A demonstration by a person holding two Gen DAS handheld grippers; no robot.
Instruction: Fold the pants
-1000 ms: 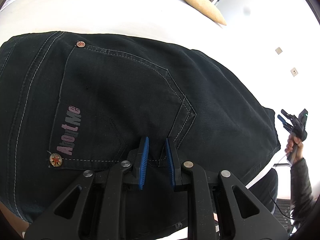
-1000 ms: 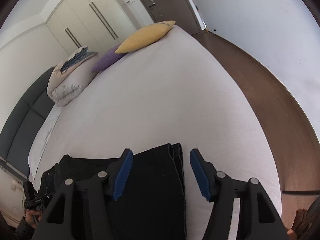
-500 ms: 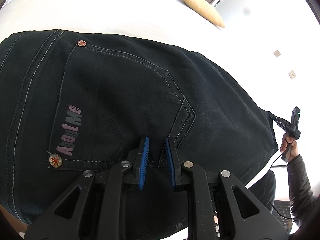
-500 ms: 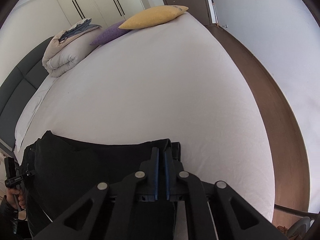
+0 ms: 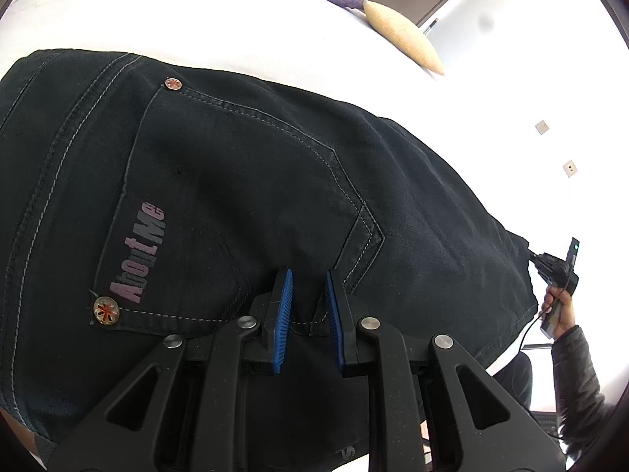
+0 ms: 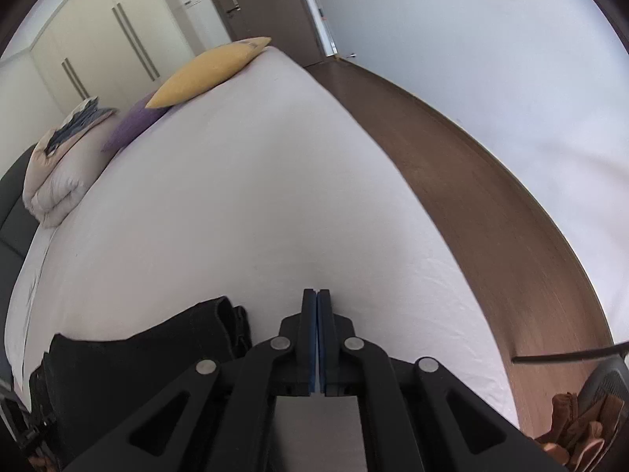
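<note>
The black jeans (image 5: 243,181) lie folded on the white bed, back pocket with pink "AboutMe" print facing up. My left gripper (image 5: 308,279) hovers over the pocket's lower edge, its blue pads a little apart with nothing between them. In the right wrist view the folded pants (image 6: 157,350) lie at the lower left. My right gripper (image 6: 317,295) is shut and empty, over the bare sheet just right of the pants' folded end. It also shows at the pants' right end in the left wrist view (image 5: 558,271).
A white bed (image 6: 243,204) stretches ahead. A yellow cushion (image 6: 208,72), a purple cushion (image 6: 135,126) and a rolled duvet (image 6: 59,173) lie at its far end. Brown floor (image 6: 491,212) runs along the bed's right edge.
My right gripper closed from wide open, then moved right off the pants' folded end onto the bare sheet. My left gripper stayed over the pocket.
</note>
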